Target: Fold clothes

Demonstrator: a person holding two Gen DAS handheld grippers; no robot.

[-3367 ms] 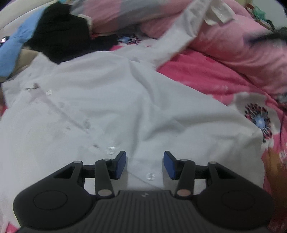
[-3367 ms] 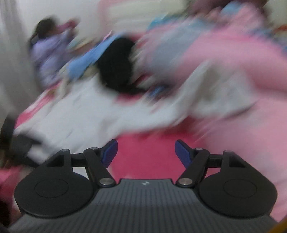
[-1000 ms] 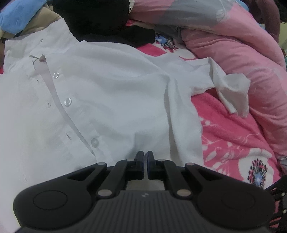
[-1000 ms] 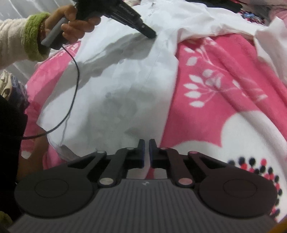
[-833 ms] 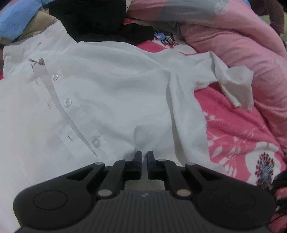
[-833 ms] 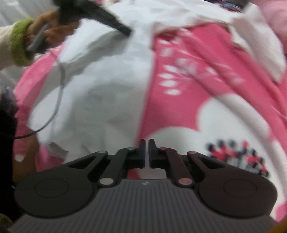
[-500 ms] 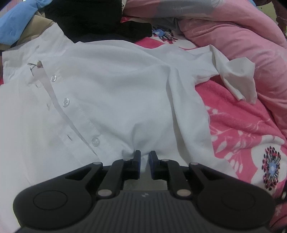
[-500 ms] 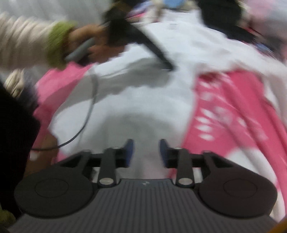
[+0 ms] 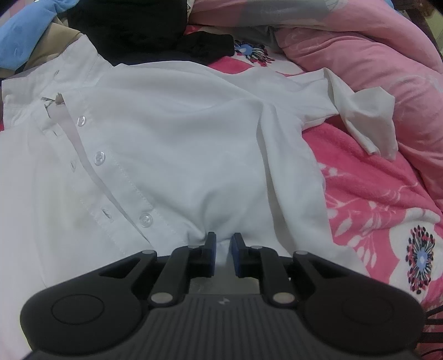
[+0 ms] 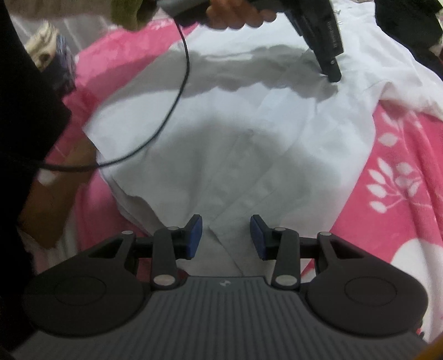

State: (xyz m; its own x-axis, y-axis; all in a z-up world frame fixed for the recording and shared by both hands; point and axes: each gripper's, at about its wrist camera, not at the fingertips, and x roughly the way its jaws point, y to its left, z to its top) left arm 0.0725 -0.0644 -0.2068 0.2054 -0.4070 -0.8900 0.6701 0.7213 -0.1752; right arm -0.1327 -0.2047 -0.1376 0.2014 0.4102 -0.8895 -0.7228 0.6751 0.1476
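We see one white shirt (image 9: 171,133) on the bed, three buttons showing. Our left gripper (image 9: 222,246) pinches a shirt fold, having just loosened; our right gripper (image 10: 225,236), newly opened, hovers moderately wide above the hem.

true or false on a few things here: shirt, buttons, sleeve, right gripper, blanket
1. The white shirt lies spread on a pink floral blanket. True.
2. The shirt's buttons are black. False: they are clear or white.
3. The right gripper is clamped shut. False: its jaws stand apart over the shirt's lower edge, having just been opening.
4. The sleeve trails toward the pink quilt. True.
5. A black garment lies past the collar. True.
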